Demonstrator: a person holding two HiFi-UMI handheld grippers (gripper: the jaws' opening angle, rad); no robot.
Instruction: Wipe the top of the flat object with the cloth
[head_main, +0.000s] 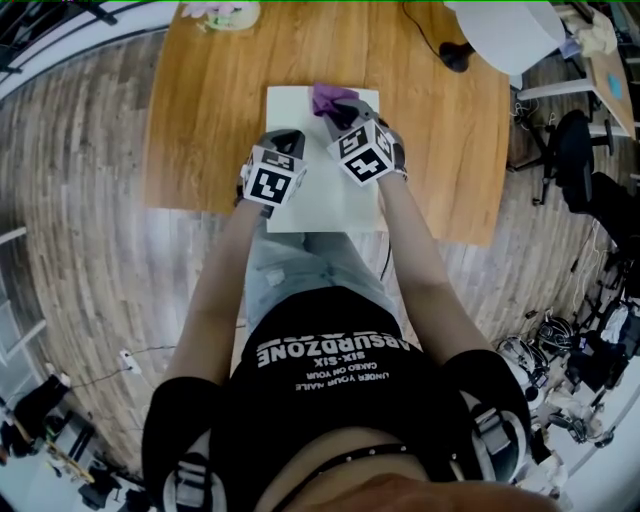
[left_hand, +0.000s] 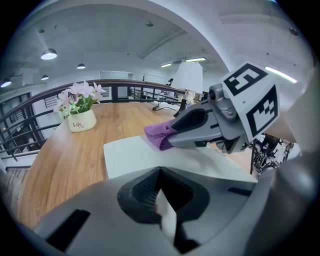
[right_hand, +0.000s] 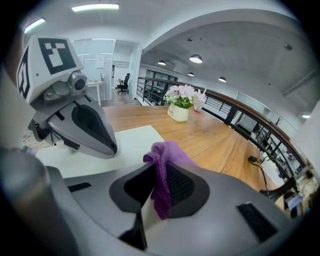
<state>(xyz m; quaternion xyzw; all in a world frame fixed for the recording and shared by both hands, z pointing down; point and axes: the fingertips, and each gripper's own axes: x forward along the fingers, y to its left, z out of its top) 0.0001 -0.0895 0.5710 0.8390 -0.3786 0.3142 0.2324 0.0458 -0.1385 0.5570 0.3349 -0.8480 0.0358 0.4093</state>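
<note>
Step in hand: wiping, judged early or at the far end of a stroke.

- Right gripper (right_hand: 162, 175): jaws clamped on the purple cloth (right_hand: 165, 155). The cloth is a bunched wad standing above the fingertips and trailing down between them.
- From the head view the cloth (head_main: 330, 97) juts ahead of the right gripper (head_main: 337, 117), at the far edge of the flat object (head_main: 320, 205).
- Left gripper (left_hand: 157, 172): fingertips meet, nothing gripped that I can make out. A white sliver behind the tips reads as board surface below.
- It sits over the board's left part, just beside the right gripper (left_hand: 170, 140) and slightly behind it.

Flat object: white board lying flat on the wooden table (head_main: 200, 120). Its long axis seems to run away from the person, in line with both pairs of fingers. Most of its bare top lies behind the right fingertips, toward the person.

Next move, as judged: press the wad down onto the surface and drag it back along that axis, then shift sideways for further passes. The left gripper would have to clear the left strip. Contact between cloth and board cannot be confirmed.

The flower pot (left_hand: 82, 120) stands well apart, far left of the left fingers.
</note>
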